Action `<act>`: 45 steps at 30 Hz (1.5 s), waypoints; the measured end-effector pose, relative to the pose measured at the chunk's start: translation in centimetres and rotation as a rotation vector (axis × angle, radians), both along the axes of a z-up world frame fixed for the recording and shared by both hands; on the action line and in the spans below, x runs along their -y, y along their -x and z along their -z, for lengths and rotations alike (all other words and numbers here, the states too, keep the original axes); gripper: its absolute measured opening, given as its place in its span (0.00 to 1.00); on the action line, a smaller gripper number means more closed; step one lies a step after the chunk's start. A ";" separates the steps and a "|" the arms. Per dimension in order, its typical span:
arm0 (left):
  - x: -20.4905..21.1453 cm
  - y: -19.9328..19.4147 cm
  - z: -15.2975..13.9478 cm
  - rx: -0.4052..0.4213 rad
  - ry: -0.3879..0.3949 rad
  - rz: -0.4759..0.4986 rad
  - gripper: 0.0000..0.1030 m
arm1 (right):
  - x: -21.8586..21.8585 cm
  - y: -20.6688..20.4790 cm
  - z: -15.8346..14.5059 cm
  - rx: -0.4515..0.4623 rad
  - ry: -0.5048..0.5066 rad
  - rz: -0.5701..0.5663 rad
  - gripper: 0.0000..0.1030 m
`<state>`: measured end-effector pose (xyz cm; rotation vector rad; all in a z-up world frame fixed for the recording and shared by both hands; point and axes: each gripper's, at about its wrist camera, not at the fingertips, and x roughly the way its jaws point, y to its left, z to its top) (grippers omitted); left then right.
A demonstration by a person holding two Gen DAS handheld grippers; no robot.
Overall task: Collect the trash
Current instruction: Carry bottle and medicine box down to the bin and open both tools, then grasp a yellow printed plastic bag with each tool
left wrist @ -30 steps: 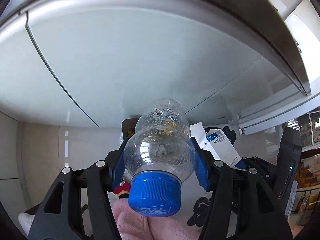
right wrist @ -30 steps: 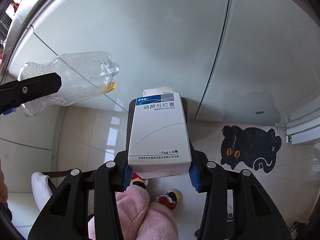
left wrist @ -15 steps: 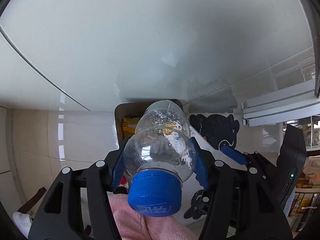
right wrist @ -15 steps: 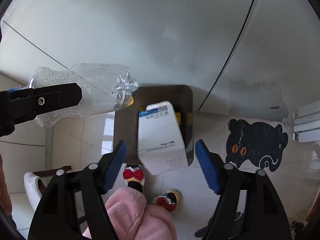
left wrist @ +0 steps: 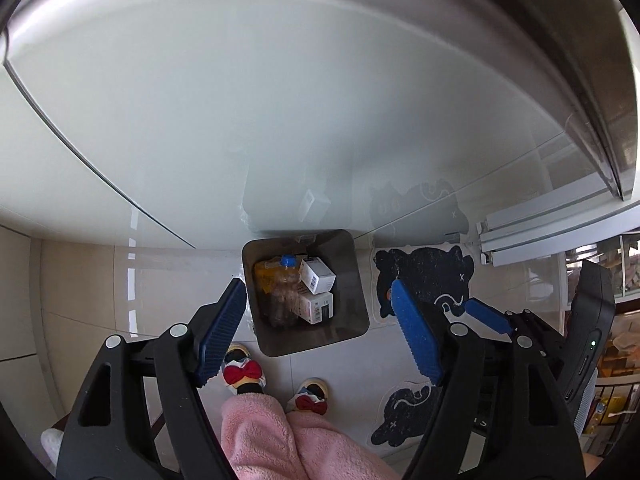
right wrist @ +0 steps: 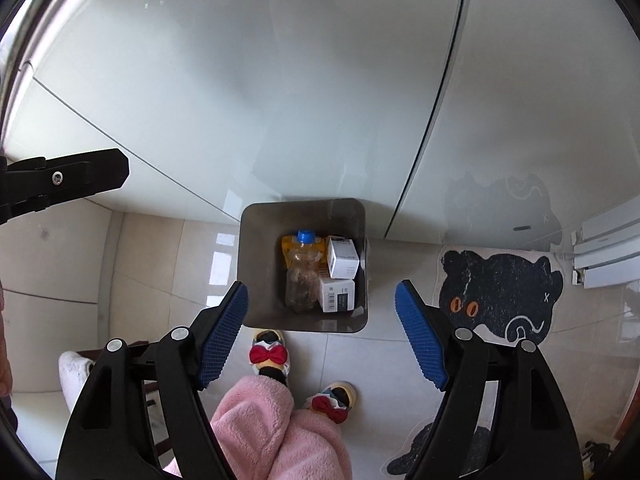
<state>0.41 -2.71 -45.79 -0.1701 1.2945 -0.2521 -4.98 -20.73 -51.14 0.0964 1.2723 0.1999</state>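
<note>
A square grey trash bin (left wrist: 356,288) (right wrist: 256,260) stands on the tiled floor below both grippers. Inside it lie a clear plastic bottle (left wrist: 286,292) (right wrist: 302,276) with a blue cap, two white boxes (left wrist: 317,275) (right wrist: 342,258) and a yellow packet. My left gripper (left wrist: 315,285) hangs high above the bin, its jaws opening with nothing between them. My right gripper (right wrist: 321,285) is beside it, also above the bin, open and holding nothing. One left finger (right wrist: 68,184) shows at the left edge of the right wrist view.
Glossy white cabinet doors (right wrist: 280,80) rise behind the bin. A black cat-shaped mat (right wrist: 500,288) lies on the floor to its right. A person's pink trouser legs (right wrist: 260,420) and slippers with red bows (right wrist: 269,354) stand just in front of the bin.
The left gripper let go of the bottle and the right gripper let go of the white box. Both now lie in the bin, and both grippers stand wide.
</note>
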 end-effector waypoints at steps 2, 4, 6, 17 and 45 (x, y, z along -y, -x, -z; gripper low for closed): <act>-0.3 0.4 -2.4 0.029 -0.005 -0.006 0.73 | 0.8 0.3 -2.5 0.031 -0.009 0.011 0.75; -0.4 0.8 -4.8 0.058 -0.005 -0.011 0.74 | 1.8 0.7 -5.2 0.063 -0.020 0.025 0.75; -0.6 1.2 -7.3 0.088 0.000 -0.018 0.76 | 3.0 1.0 -8.1 0.105 -0.029 0.039 0.75; -0.7 0.4 -18.9 0.275 0.033 -0.022 0.81 | 8.1 -0.8 -22.2 0.358 -0.107 0.134 0.75; 3.3 -21.7 -19.8 0.339 0.091 0.079 0.75 | 11.2 -28.9 -26.1 0.459 -0.139 0.312 0.79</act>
